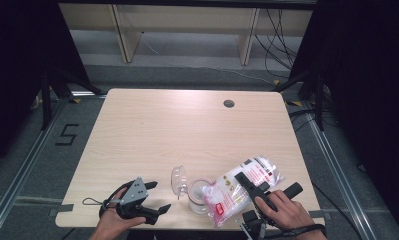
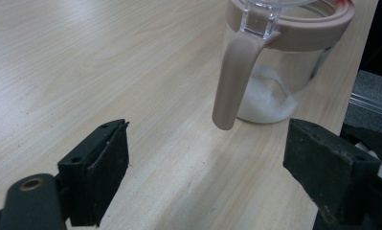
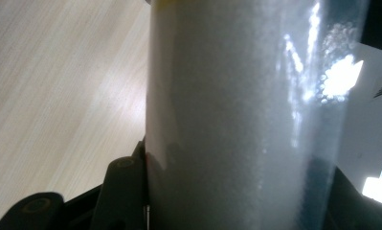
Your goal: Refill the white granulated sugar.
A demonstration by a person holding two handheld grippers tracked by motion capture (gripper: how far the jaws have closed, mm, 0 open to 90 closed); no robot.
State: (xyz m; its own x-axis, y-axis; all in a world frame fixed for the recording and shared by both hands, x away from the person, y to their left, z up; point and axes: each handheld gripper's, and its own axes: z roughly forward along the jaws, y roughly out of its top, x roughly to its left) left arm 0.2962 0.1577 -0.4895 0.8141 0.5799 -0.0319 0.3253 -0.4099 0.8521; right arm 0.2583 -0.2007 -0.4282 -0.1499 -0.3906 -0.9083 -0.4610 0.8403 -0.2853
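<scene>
The right gripper (image 1: 248,184), in a hand at the table's (image 1: 187,130) near edge, pinches between its jaws a clear bag (image 1: 242,190) of white grains, its long axis tilted, mouth down over the jar (image 1: 199,195), while the left gripper (image 1: 154,197) rests beside it, jaws spread.

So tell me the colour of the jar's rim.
Dusty pink rim, clearest in the left gripper view.

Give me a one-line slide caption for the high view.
Right gripper tips a bag of white granules over an open jar; left gripper waits open.
</scene>
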